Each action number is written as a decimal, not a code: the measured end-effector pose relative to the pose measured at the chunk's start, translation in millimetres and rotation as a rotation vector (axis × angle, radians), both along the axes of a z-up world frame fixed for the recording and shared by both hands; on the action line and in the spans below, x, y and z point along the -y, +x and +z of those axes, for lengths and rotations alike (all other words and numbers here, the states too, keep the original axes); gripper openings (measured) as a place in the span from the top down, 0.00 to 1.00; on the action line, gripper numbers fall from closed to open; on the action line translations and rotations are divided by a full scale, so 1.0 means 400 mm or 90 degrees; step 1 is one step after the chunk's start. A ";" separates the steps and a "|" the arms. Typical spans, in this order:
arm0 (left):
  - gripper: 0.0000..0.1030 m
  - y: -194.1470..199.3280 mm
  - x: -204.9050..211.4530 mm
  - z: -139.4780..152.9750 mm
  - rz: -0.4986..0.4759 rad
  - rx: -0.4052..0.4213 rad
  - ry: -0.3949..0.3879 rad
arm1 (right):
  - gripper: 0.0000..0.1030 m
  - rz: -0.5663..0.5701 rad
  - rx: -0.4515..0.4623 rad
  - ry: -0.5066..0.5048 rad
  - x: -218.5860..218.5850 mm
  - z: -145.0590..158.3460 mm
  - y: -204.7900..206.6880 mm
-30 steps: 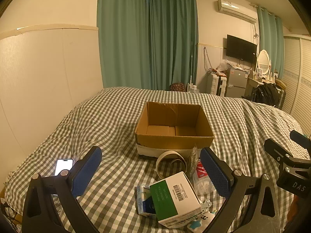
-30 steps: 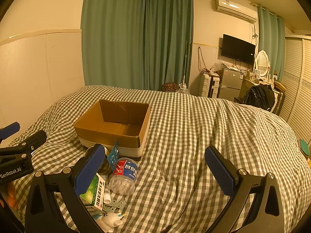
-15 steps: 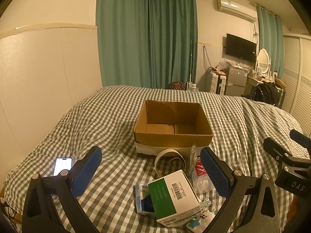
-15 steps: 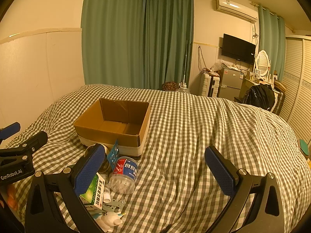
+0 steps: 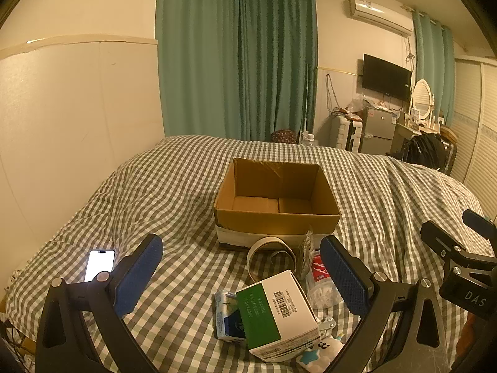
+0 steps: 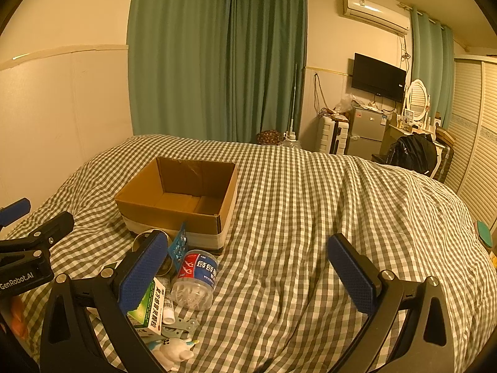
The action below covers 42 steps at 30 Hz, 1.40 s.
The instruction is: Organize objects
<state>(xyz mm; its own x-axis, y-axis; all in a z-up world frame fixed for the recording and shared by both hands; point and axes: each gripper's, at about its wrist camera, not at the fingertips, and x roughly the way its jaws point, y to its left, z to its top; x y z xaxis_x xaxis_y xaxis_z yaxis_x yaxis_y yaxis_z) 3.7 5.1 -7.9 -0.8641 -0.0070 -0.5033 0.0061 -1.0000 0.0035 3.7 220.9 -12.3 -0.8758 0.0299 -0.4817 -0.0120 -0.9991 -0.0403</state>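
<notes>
An empty open cardboard box [image 5: 275, 200] [image 6: 180, 195] sits on the checked bed. In front of it lies a pile: a green-and-white carton [image 5: 276, 310] [image 6: 147, 307], a tape roll [image 5: 270, 256], a clear jar with a red-blue label [image 6: 195, 279] [image 5: 320, 283], a small blue packet [image 5: 226, 317], a blue card [image 6: 177, 245] and a white toy [image 6: 172, 349]. My left gripper [image 5: 240, 275] is open and empty above the pile. My right gripper [image 6: 248, 272] is open and empty, right of the pile.
A lit phone [image 5: 99, 264] lies on the bed at the left. A wall runs along the bed's left side. Green curtains, a TV, a fridge and a desk stand beyond the bed. The right half of the bed [image 6: 341, 205] is bare blanket.
Both views have shifted only slightly; the box and pile sit a touch lower and nearer. Both grippers stay open and empty.
</notes>
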 end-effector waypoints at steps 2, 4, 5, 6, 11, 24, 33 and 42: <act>0.00 0.002 0.000 0.001 0.002 0.000 -0.001 | 0.00 0.000 0.000 0.000 0.003 0.001 -0.001; 0.00 0.001 0.000 0.001 0.002 0.001 -0.001 | 0.00 0.000 -0.001 0.000 0.002 0.000 -0.002; 0.00 0.002 -0.002 -0.001 0.001 0.002 -0.001 | 0.00 0.001 0.000 0.000 0.002 0.000 -0.002; 0.00 0.001 -0.003 -0.002 0.000 0.004 -0.002 | 0.00 0.002 0.000 0.000 0.001 -0.001 -0.001; 0.00 0.000 -0.013 -0.011 -0.006 0.019 0.001 | 0.00 0.001 0.002 -0.001 -0.001 0.000 -0.002; 0.00 -0.041 -0.056 -0.104 -0.024 0.108 0.001 | 0.00 -0.006 0.021 -0.022 -0.045 -0.032 -0.020; 0.00 -0.106 -0.091 -0.267 -0.023 0.229 0.001 | 0.00 -0.004 0.062 -0.023 -0.054 -0.090 -0.047; 0.13 -0.101 -0.069 -0.271 -0.046 0.200 0.022 | 0.00 0.012 0.096 -0.020 -0.036 -0.133 -0.070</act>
